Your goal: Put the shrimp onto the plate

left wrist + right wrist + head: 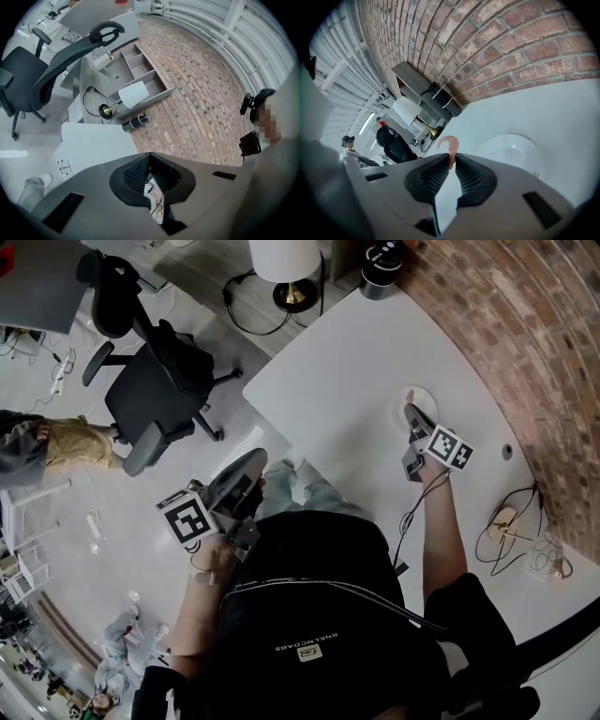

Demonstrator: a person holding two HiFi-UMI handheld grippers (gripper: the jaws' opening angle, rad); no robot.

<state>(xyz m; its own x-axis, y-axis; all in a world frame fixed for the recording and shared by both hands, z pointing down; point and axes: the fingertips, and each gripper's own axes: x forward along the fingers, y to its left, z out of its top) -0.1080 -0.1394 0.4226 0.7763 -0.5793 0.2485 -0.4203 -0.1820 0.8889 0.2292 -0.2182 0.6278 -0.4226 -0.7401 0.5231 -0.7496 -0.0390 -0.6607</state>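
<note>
Pink and curled, the small shrimp (449, 144) sticks up from the pinched tips of the right claw (452, 161), which hangs above the white worktop (328, 362), close by the round white plate (513, 152). The left claw (149, 159) is closed on nothing, held off the worktop's edge.

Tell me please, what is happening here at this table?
A person holds one gripper in each hand. The right gripper is shut on a pink shrimp and reaches out to the white plate on the white table. The shrimp is not yet released. The left gripper is shut with nothing in it and is held back off the table, near the person's lap.
</note>
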